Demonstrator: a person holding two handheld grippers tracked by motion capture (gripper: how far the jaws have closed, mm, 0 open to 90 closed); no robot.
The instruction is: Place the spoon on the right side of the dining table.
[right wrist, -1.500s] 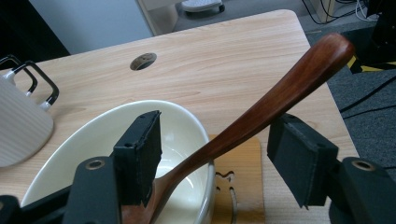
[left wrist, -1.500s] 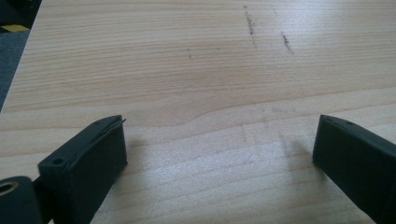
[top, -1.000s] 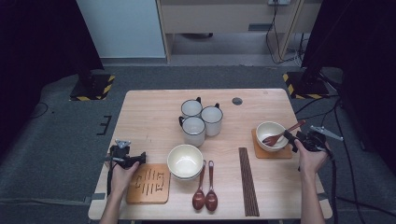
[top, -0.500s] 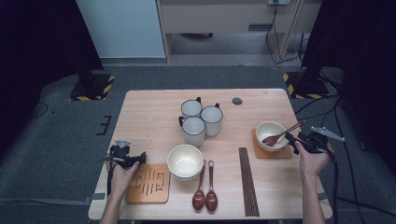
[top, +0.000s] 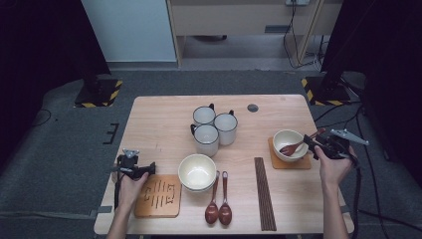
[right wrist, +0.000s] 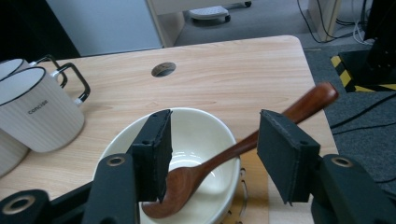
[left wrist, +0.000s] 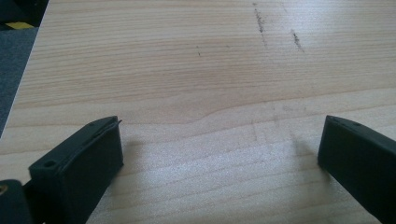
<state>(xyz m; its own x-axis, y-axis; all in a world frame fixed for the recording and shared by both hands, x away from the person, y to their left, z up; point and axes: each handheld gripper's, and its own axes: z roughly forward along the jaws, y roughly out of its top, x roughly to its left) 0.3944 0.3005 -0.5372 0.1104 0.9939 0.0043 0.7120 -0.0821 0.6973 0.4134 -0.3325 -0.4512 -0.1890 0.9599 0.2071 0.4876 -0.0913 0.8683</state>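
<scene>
The right gripper (right wrist: 212, 154) hangs over the cream bowl (right wrist: 205, 126) at lower centre of its own view, its jaws partly open after just closing in, gripping nothing. Between them lies the wooden spoon (right wrist: 233, 151), scoop in the bowl, its long handle slanting toward the upper right. In the high view, the left gripper (top: 133, 168) sits wide and empty at lower left, well apart.

Grey carpet floor (top: 64, 149) w/ black cables at right; pale blue-white wall panel (top: 129, 30) upper left; light wood cabinet (top: 239, 17) top centre; yellow-black hazard-striped bases (top: 99, 94) both sides.
</scene>
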